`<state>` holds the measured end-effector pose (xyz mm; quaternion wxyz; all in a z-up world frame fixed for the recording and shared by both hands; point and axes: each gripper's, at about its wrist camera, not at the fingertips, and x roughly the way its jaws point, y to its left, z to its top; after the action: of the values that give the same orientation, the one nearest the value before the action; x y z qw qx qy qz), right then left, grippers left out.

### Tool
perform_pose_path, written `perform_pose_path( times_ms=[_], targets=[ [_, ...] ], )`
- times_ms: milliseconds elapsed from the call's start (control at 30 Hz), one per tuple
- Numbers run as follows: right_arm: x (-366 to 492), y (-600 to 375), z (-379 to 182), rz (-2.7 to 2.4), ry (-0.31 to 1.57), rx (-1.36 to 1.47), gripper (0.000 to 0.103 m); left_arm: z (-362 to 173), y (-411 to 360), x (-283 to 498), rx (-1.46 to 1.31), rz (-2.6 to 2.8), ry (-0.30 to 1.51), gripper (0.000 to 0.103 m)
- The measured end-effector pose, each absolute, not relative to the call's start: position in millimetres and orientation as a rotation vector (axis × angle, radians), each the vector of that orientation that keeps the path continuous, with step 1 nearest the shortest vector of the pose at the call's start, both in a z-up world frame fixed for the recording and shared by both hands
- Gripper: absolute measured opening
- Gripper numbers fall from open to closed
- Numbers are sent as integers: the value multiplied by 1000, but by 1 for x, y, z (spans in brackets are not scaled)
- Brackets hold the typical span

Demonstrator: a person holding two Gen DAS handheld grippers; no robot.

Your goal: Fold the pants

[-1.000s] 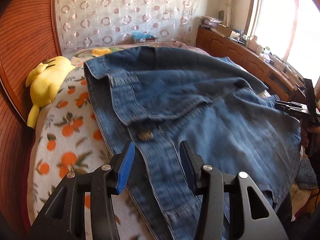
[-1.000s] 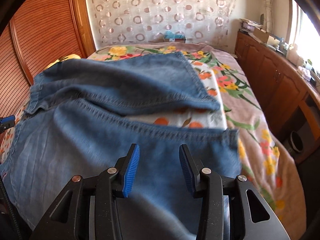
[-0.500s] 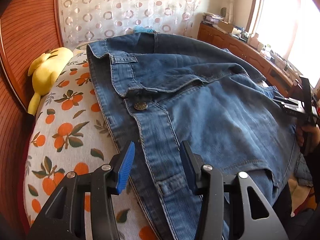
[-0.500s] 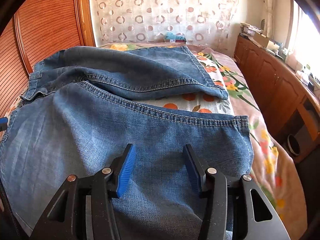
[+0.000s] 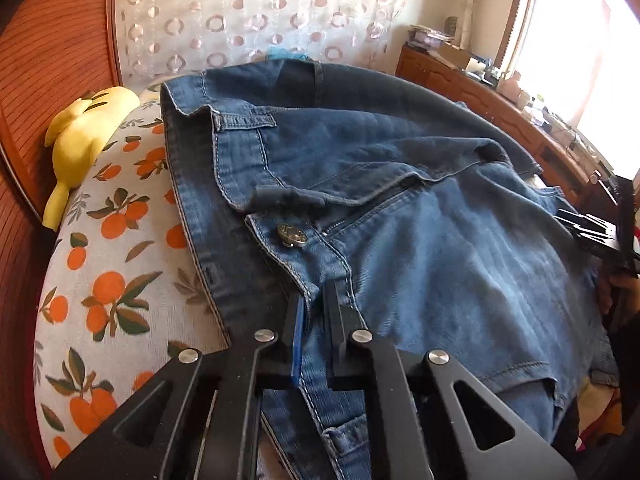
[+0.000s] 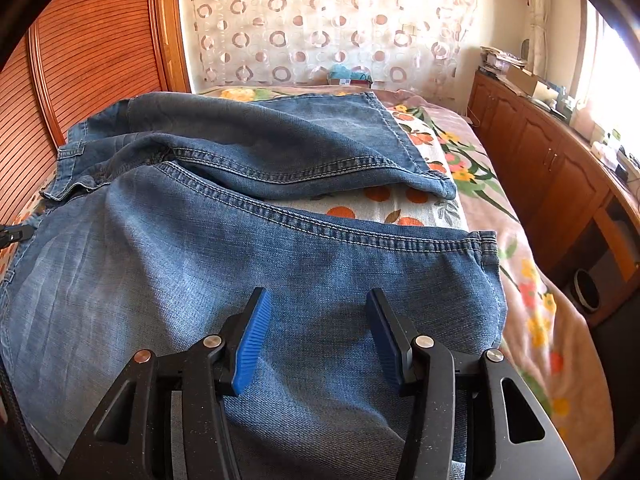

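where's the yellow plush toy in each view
Left wrist view: the yellow plush toy lies at the left edge, on the orange-print sheet beside the wooden headboard.
Right wrist view: not in it; the jeans and the headboard fill that side.
Shared landmark: the circle-patterned curtain behind the bed.

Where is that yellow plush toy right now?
In the left wrist view, the yellow plush toy lies at the far left on the orange-print bedsheet, against the wooden headboard and beside the jeans waistband.
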<state>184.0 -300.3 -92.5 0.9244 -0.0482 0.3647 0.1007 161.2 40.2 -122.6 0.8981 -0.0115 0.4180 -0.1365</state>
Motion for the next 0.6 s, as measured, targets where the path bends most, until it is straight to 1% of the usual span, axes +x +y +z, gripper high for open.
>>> perform_pose_path(
  times_ms=[67,200,333,433,533,600],
  targets=[
    [184,-300,-92,207,748,-98,52,-114,40,150,-17,-283,834,5],
    [183,-301,-92,213,747,-95,52,-85,57,130,-78,-247,749,5],
    [180,-305,-87,237,740,-87,52,-76,64,126,-69,-242,756,6],
    [172,-316,-75,234,719,-61,52,-81,58,128,-32,-231,774,10],
    [157,-337,-59,203,679,-46,52,-78,59,125,-52,-229,768,16],
    [148,-353,-53,176,670,-41,52,-74,57,121,-57,-229,747,28]
  ],
)
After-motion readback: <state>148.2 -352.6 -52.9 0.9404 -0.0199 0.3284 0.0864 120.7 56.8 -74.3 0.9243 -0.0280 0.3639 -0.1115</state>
